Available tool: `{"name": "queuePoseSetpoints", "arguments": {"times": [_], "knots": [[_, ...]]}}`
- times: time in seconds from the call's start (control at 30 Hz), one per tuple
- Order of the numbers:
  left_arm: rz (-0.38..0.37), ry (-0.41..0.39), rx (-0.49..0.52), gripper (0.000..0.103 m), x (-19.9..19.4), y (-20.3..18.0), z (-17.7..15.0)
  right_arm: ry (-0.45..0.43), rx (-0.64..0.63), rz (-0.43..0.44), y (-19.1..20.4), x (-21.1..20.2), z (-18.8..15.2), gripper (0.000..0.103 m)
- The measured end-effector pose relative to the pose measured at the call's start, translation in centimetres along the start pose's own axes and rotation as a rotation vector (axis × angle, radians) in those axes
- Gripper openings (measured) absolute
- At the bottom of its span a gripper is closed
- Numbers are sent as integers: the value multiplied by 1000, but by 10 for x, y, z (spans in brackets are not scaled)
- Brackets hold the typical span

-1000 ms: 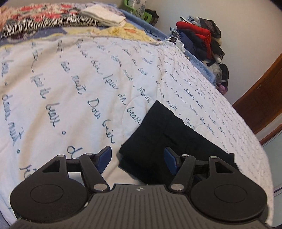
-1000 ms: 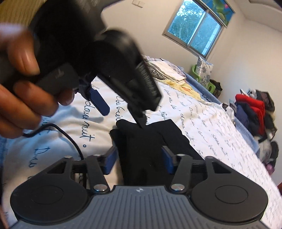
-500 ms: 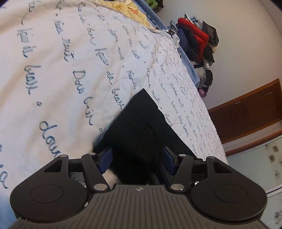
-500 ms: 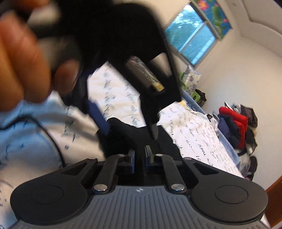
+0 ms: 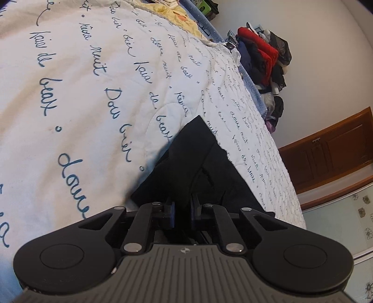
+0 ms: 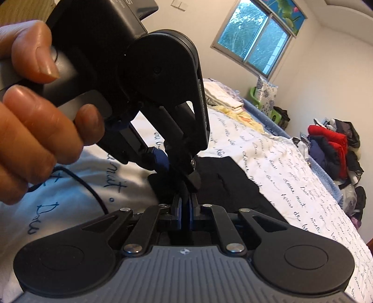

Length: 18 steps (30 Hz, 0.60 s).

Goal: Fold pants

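Bed w/ white quilt (image 5: 98,111) printed in blue cursive script. Folded black pants (image 5: 198,167) lie on it near the bed's 5 o'clock edge. At 12 o'clock, far end: yellow patterned cloth (image 5: 177,16) & a folded white stack (image 6: 221,95) on the quilt.

left gripper (image 5: 182,211): jaws just closed, pinching a raised fold of the pants | pants (image 5: 205,167): black, folded, near the bed's edge | bed (image 5: 77,98): white quilt with blue script | clothes pile (image 5: 263,60): red and dark, against the far wall | wooden cabinet (image 5: 331,149): right
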<state>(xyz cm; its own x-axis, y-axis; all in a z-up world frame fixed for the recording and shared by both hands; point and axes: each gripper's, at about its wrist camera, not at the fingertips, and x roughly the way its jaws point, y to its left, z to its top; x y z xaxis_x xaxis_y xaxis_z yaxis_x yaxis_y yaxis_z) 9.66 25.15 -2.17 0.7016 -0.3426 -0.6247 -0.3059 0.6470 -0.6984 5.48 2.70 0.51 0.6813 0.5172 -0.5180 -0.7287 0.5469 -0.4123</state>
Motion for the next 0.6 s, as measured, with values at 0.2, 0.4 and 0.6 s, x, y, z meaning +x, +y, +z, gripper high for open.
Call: {"name": "queuePoseSetpoints", "arguments": {"times": [0.2,0.4,0.6], "knots": [[47,-22,82,16,7,0,-6,40,-23,12,4,7,-6,9],[59,-33,120,17,5,-7,-7,44,-127,-30,18,-7,-9,36],[82,-60,128,27,-7,-10,-8,74,-191,-103,26,4,-14,36]]}}
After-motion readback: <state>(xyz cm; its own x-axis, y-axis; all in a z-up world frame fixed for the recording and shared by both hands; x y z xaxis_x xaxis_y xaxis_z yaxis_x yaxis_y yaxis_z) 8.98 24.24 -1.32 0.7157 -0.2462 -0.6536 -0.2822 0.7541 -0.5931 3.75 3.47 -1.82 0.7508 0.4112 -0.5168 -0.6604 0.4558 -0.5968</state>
